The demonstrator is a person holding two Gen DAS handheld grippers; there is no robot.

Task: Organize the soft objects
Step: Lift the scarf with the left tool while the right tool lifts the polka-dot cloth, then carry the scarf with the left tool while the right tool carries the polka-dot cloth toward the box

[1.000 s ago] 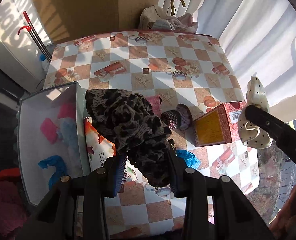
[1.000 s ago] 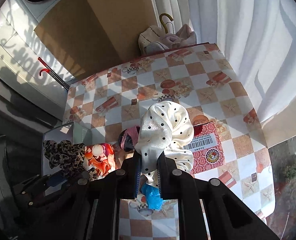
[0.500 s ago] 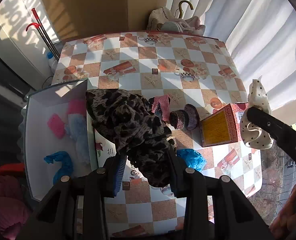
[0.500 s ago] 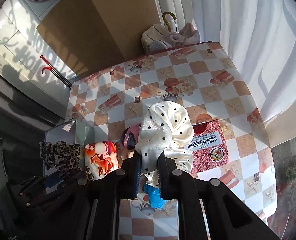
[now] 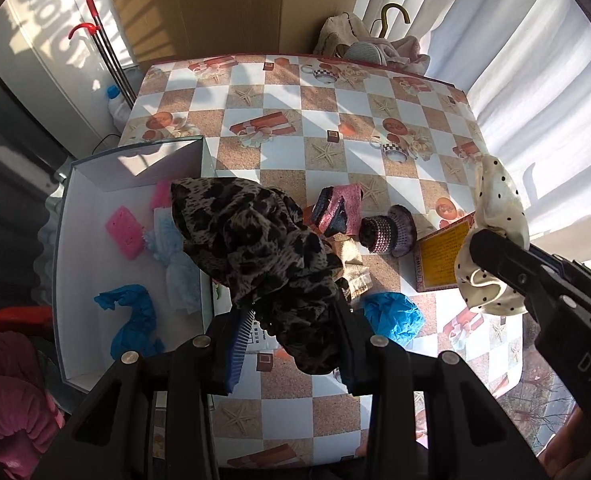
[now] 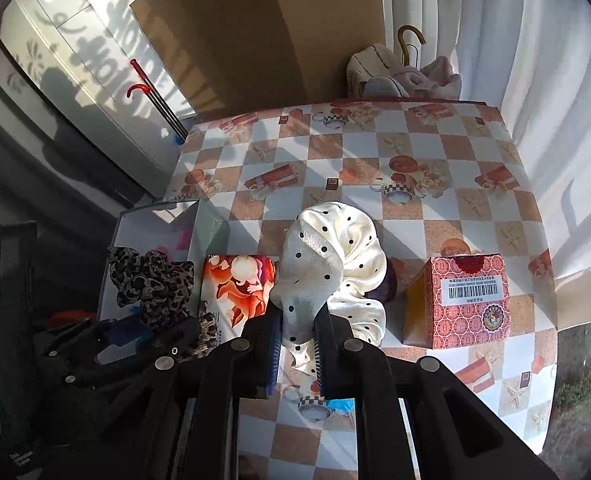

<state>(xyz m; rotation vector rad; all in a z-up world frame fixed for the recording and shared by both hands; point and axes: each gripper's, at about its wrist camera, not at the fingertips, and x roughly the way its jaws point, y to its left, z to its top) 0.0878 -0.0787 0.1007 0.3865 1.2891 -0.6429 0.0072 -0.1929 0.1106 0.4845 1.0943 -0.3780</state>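
Note:
My left gripper [image 5: 291, 320] is shut on a leopard-print scrunchie [image 5: 263, 256], which hangs over the right wall of an open white box [image 5: 71, 240]. The box holds a pink sponge [image 5: 125, 232], pale blue fluffy pieces [image 5: 175, 264] and a blue cloth [image 5: 135, 320]. My right gripper [image 6: 299, 328] is shut on a cream polka-dot scrunchie [image 6: 331, 264], held above the checked table between an orange cartoon box [image 6: 235, 288] and a red patterned box [image 6: 467, 300]. The left wrist view shows that cream polka-dot scrunchie [image 5: 495, 240] at the right. The right wrist view shows the leopard-print scrunchie [image 6: 151, 280] at the left.
On the table lie a pink and dark knitted piece [image 5: 339, 208], a purple knitted item [image 5: 387, 232], a beige piece [image 5: 351, 264] and a crumpled blue cloth [image 5: 391, 316]. White curtains hang on the right. A cardboard sheet and a pile of bags stand behind the table.
Both grippers have shifted left over the table with their scrunchies. The leopard scrunchie now overlaps the white box's wall. The red box now lies to the right of the cream scrunchie.

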